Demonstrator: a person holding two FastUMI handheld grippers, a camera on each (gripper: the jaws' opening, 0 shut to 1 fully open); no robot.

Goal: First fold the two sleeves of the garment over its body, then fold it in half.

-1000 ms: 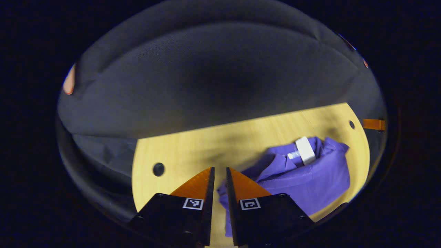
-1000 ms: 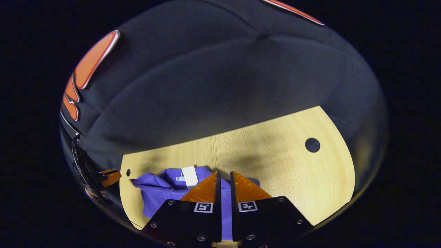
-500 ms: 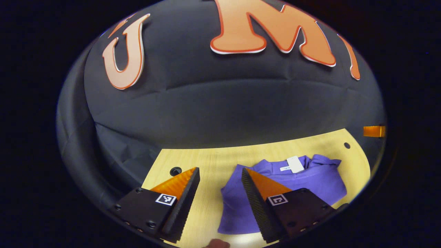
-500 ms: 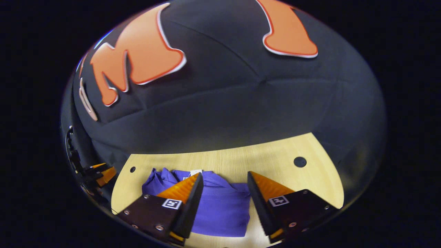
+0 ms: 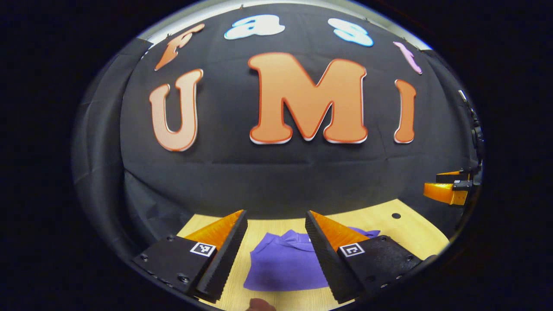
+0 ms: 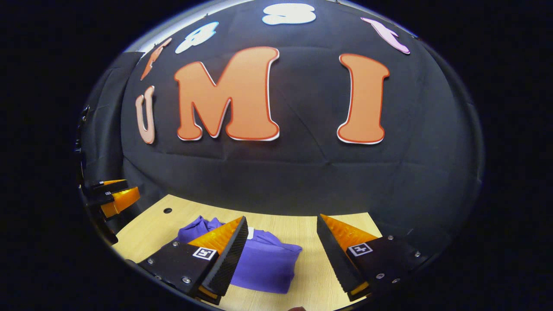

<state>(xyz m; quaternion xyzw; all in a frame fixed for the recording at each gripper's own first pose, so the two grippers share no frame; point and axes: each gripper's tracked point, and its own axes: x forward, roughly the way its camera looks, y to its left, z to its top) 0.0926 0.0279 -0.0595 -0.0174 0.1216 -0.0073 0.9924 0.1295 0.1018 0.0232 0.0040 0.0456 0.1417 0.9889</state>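
The purple garment (image 5: pixel 283 268) lies folded into a compact bundle on the light wooden table (image 5: pixel 414 231). In the left gripper view my left gripper (image 5: pixel 276 220) hangs open above and short of it, with nothing between its fingers. The same garment (image 6: pixel 268 263) sits low and left of centre in the right gripper view, partly behind the left finger of my right gripper (image 6: pixel 283 224), which is open and holds nothing. My right gripper (image 5: pixel 445 188) also shows at the right edge of the left gripper view, and my left gripper (image 6: pixel 114 196) at the left edge of the right gripper view.
The black cloth booth wall rises right behind the table's far edge. Small round holes (image 5: pixel 395 215) (image 6: pixel 167 211) mark the tabletop near its far corners. Bare wood (image 6: pixel 311 233) lies to the right of the garment. A fingertip (image 5: pixel 259 306) shows at the bottom edge of the left gripper view.
Both grippers went from shut to open, let go of the garment, and rose and tilted up away from it. The garment now lies folded on the table.
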